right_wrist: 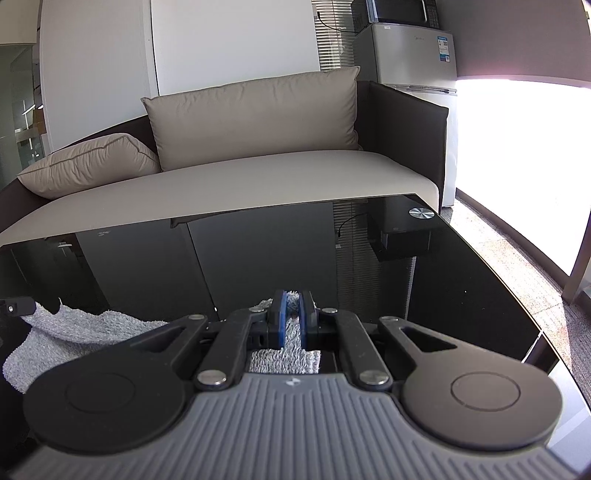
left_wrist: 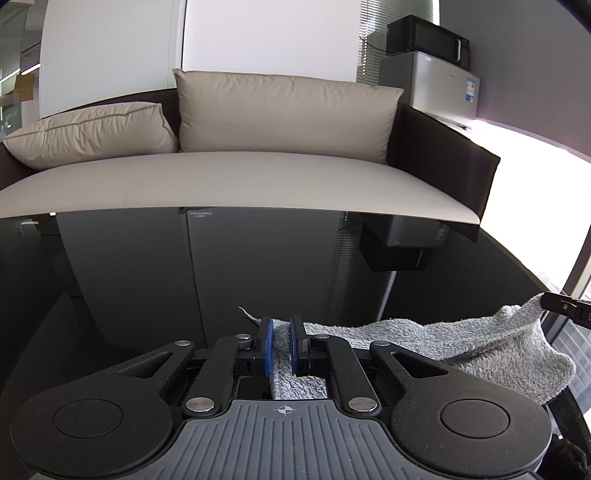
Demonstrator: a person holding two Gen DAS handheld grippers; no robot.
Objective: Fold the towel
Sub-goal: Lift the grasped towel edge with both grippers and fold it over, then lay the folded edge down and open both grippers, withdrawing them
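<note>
We find the towel [left_wrist: 461, 343] lying on the near part of the table [left_wrist: 221, 266], stretched between the two grippers. The left gripper [left_wrist: 281, 328] sits at the towel's left end, cloth between its fingers; the right gripper [right_wrist: 291, 306] sits at the towel's right end, likewise with cloth between its fingers. Behind the table stands the sofa [left_wrist: 240, 181], two cushions on its seat: one [left_wrist: 284, 110] upright against the back, the other [left_wrist: 92, 133] lying to its left. Right of the sofa and further back stands a fridge [right_wrist: 406, 55], with a microwave [right_wrist: 399, 11] on top. A small disc [right_wrist: 421, 213] sits at the table's far right corner
</note>
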